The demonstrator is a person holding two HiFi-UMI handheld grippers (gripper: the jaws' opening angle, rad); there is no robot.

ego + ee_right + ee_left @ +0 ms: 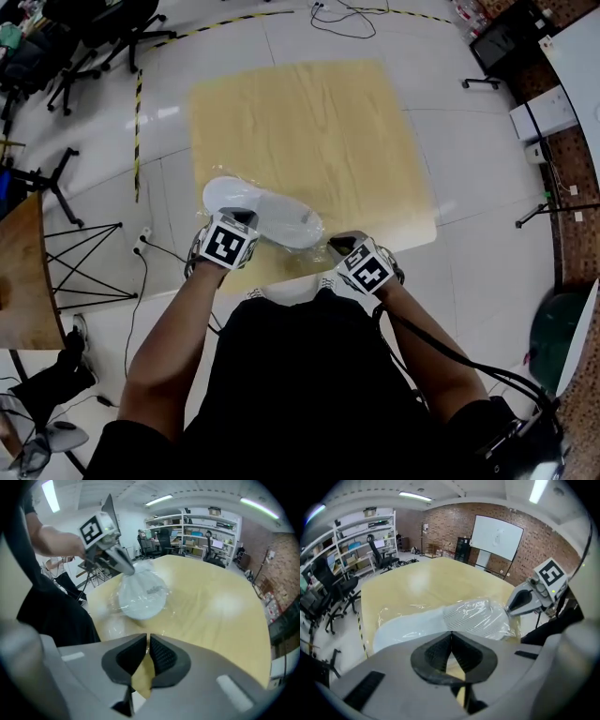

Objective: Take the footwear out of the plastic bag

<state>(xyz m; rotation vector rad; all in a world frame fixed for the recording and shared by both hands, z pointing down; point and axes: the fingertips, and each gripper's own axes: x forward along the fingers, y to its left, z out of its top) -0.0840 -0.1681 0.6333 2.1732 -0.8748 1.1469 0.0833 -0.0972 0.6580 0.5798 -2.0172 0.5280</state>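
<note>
A white shoe (267,214) lies inside a clear plastic bag (302,246) at the near edge of the wooden table (309,131). My left gripper (236,225) is at the shoe's near left end, its jaws shut and pinching the bag film. In the left gripper view the wrapped shoe (440,620) lies just past the closed left gripper (451,635). My right gripper (339,247) is at the bag's right end; in the left gripper view its tips (509,610) touch the crinkled film. In the right gripper view the right gripper (147,639) stands shut, with the bag's edge (115,625) reaching it.
Office chairs (84,37) and a folding rack (80,267) stand on the tiled floor to the left. Cables (342,19) lie beyond the table. Shelves (201,531) and a whiteboard (497,538) line the room's walls. My body in black clothing (309,375) is close to the table's near edge.
</note>
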